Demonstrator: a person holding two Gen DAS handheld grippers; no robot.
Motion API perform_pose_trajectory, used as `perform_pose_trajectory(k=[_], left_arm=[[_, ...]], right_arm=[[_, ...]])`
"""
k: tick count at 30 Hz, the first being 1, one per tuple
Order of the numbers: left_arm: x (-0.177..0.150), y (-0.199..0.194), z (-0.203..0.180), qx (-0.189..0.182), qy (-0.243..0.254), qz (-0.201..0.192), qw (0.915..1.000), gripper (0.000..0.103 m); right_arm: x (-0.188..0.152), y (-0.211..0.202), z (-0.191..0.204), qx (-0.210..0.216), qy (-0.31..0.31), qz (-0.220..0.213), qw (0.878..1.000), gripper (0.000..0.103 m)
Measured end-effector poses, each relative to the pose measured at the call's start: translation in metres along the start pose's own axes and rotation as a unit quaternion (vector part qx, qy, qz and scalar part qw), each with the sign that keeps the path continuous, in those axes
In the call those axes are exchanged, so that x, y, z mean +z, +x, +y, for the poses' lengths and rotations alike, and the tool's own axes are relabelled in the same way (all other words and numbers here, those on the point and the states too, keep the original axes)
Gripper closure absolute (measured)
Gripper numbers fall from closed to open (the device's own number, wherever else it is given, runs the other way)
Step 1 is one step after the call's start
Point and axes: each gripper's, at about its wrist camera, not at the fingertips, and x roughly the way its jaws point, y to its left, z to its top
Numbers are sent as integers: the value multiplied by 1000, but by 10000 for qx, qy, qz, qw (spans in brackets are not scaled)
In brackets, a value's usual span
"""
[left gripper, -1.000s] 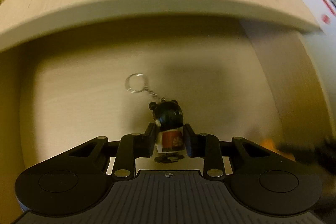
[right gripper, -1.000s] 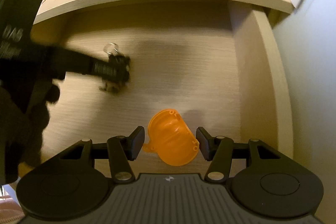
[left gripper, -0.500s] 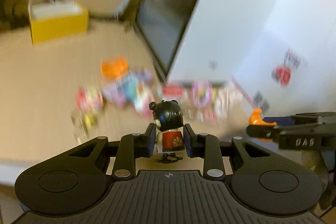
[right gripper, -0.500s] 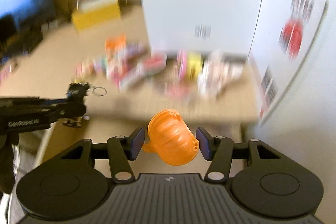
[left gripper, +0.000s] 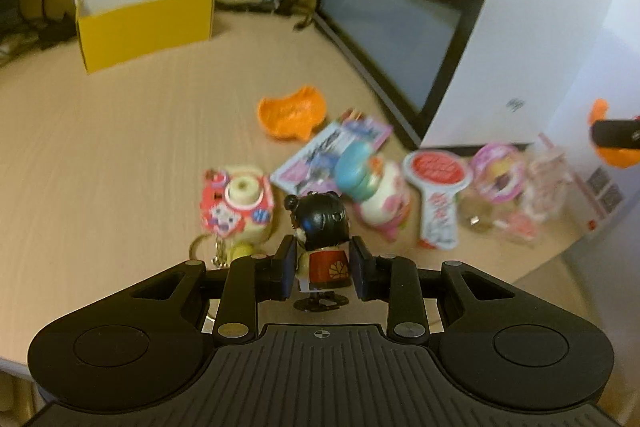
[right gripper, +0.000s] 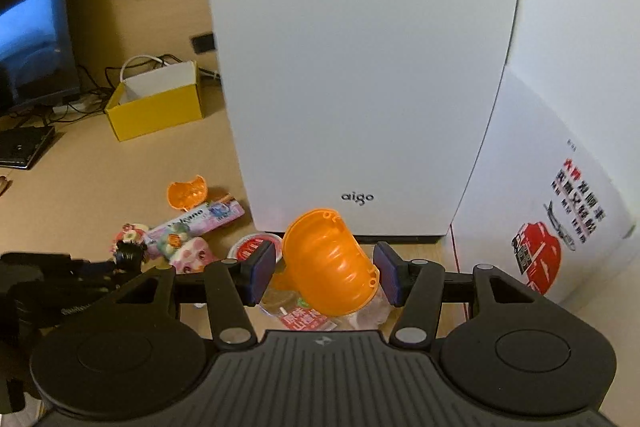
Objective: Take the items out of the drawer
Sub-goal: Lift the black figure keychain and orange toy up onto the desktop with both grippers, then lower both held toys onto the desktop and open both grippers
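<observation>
My left gripper (left gripper: 323, 265) is shut on a small black-haired doll keychain (left gripper: 320, 227) in a red top, held above the wooden desktop (left gripper: 120, 147). My right gripper (right gripper: 326, 269) is shut on an orange plastic capsule half (right gripper: 330, 263), above the desk edge near the white computer case (right gripper: 360, 67). That capsule half (left gripper: 612, 143) and one finger of the right gripper show at the far right of the left wrist view. The left gripper with the doll (right gripper: 128, 253) appears at the left of the right wrist view. The drawer is out of sight.
Several toys lie on the desk: another orange capsule half (left gripper: 290, 113), a pink camera keychain (left gripper: 238, 205), a flat packet (left gripper: 332, 151), a white and pink toy (left gripper: 380, 199), a red-topped tag (left gripper: 436, 195). A yellow box (left gripper: 144, 21) stands behind. A monitor (right gripper: 32, 51) is at left.
Both grippers have lifted out of the drawer and now hang over the desktop. The doll and the orange capsule half stay held as before.
</observation>
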Motion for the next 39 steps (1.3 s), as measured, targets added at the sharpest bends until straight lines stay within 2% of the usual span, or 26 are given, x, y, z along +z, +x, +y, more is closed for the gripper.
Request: perform_pose_trajectory(k=[4,6,7,8,11,13,15,22,24,25,27,30,32,35,39], left_arm=[[1,17,4,294,26,-165,9994,71],[5,18,8,302,-62,-163,9994,71],[6,16,10,234,-129,-184,9995,71],[8,13,12,168,-175,-223,9995,71],[14,2,19,90,-310,-397,9987,71],[18,-5,24,120,-425,-477,9979,71],[21,-9,29,136,-509,-544,9971,71],[25,-11,33,66,-499,-552,9972,71],[30,-9,28,-35,-212,-437,9988,71],[32,-6,24,8,5,-271,9996,70],[34,-1,18,52,293,-104,9995,70],[36,-6,22,-50,32,-270,9996,71],[38,-13,26,-131,-201,-445,9987,71],[38,-26,25,-258,-330,-570,9975,71],[29,-40,26,-227,-443,-666,9965,71]], right_arm=[[0,15,-9,-145,78,85,9998,49],[-1,20,-14,-211,83,100,9997,49],[-2,23,-16,-242,83,105,9996,60],[-2,27,-18,-260,81,151,9995,65],[-4,40,-25,-345,188,226,9990,67],[-4,50,-27,-333,203,294,9988,78],[-4,58,-27,-369,140,319,9987,80],[-1,45,-34,-77,239,-40,9997,79],[-3,41,-37,-10,367,-34,9993,75],[-5,39,-37,17,433,-17,9991,70],[-12,36,-37,-30,460,6,9989,67],[-30,32,-31,-11,495,122,9987,57],[-45,32,-25,75,376,275,9989,56],[-67,41,-15,-104,80,623,9980,56],[-72,58,-18,-154,226,870,9958,59]])
